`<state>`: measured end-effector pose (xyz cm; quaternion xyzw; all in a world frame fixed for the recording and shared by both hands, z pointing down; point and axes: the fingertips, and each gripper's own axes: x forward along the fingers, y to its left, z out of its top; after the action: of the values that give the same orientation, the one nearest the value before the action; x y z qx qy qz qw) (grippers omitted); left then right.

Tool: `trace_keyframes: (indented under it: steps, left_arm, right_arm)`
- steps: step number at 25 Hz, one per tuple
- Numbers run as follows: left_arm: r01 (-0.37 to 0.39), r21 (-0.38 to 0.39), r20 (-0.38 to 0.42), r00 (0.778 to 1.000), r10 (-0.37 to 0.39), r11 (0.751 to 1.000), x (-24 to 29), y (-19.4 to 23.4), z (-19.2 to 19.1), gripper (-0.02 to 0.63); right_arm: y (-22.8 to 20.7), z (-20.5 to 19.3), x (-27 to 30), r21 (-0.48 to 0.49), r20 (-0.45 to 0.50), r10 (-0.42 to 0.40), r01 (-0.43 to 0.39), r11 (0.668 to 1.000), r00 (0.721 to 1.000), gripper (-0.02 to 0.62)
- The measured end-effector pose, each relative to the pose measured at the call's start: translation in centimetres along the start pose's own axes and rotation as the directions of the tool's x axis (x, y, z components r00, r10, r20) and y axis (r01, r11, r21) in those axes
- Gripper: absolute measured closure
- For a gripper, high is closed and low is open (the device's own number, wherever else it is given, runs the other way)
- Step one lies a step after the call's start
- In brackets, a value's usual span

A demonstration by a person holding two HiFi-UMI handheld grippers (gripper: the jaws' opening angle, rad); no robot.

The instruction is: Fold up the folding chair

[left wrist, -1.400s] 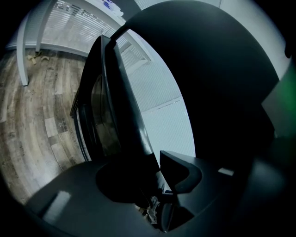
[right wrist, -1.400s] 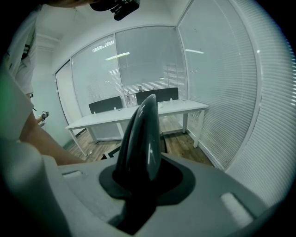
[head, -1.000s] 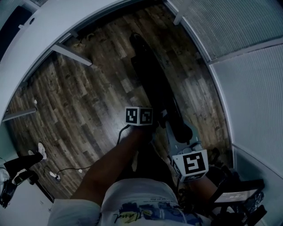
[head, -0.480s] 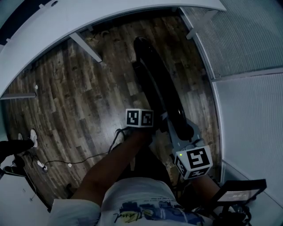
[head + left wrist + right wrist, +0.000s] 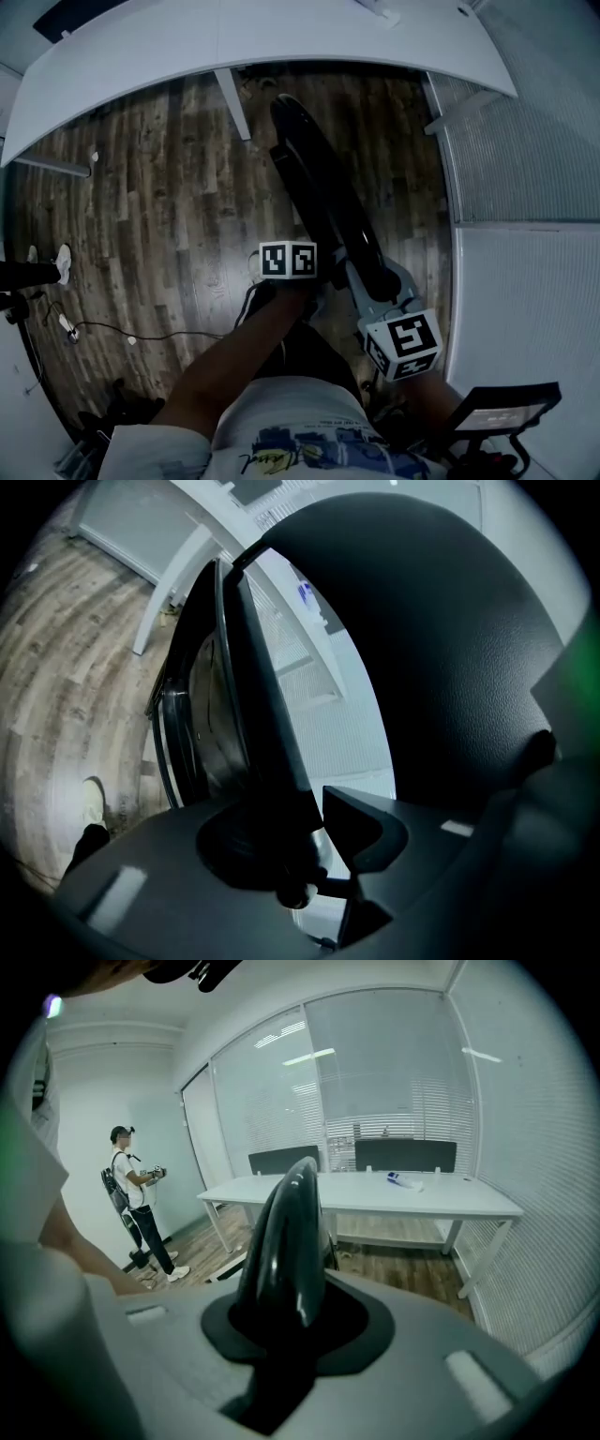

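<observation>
Dark wood planks make up the floor below you. A long white tabletop curves across the top of the head view, and blind-covered glass walls stand on the right. The folding chair is already closed flat. It shows as a narrow black shape running from near one of the tabletop's legs down toward your body, between your two hands. Whether its far end rests on the planks cannot be told.

Your left tool meets the chair on its left side, just past the marker cube. Your right tool takes the chair's near end, closer to you and further right. A thin cable trails over the floor at the left.

In the left gripper view, your left tool is clenched on a thin black edge of the chair, which rises straight up from the jaws. A broad black textured surface looms close on the right.

In the right gripper view, your right tool is clamped on the chair's glossy rounded edge, which stands upright out of the jaws. Behind it the tabletop carries a small object. A person with a backpack stands well apart at the left.
</observation>
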<state>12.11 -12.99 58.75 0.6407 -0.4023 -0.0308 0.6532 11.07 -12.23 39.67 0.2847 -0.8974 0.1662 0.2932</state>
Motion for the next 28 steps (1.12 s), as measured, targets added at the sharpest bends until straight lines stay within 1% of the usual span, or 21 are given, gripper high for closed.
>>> trace_keyframes:
  steps: [6, 10, 16, 20, 23, 28]
  left_arm:
    - [-0.029, -0.035, 0.097, 0.995, 0.032, 0.999, -6.2, 2.8, 4.4, 0.449]
    - [-0.047, -0.084, 0.153, 0.986, 0.060, 0.995, -9.6, 5.0, 7.8, 0.449]
    - [-0.062, -0.148, 0.243, 0.965, 0.097, 0.987, -13.1, 8.9, 12.6, 0.449]
    - [-0.060, -0.180, 0.308, 0.944, 0.115, 0.982, -15.7, 10.5, 15.2, 0.449]
    - [-0.064, -0.200, 0.364, 0.921, 0.135, 0.978, -17.3, 10.9, 16.4, 0.449]
    - [-0.073, -0.273, 0.440, 0.877, 0.192, 0.959, -17.1, 13.5, 21.1, 0.449]
  right_arm:
    - [4.9, 4.1, 4.3, -0.049, -0.011, 0.103, -0.103, 0.993, 0.995, 0.517]
    - [7.5, 6.8, 7.8, -0.081, -0.033, 0.168, -0.170, 0.982, 0.985, 0.517]
    - [10.3, 9.7, 13.5, -0.132, -0.067, 0.260, -0.267, 0.955, 0.963, 0.517]
    - [12.4, 11.8, 16.1, -0.187, -0.097, 0.326, -0.339, 0.922, 0.940, 0.517]
    - [13.6, 12.9, 17.0, -0.226, -0.110, 0.378, -0.393, 0.891, 0.919, 0.517]
    - [12.6, 15.0, 22.0, -0.258, -0.151, 0.455, -0.480, 0.839, 0.877, 0.517]
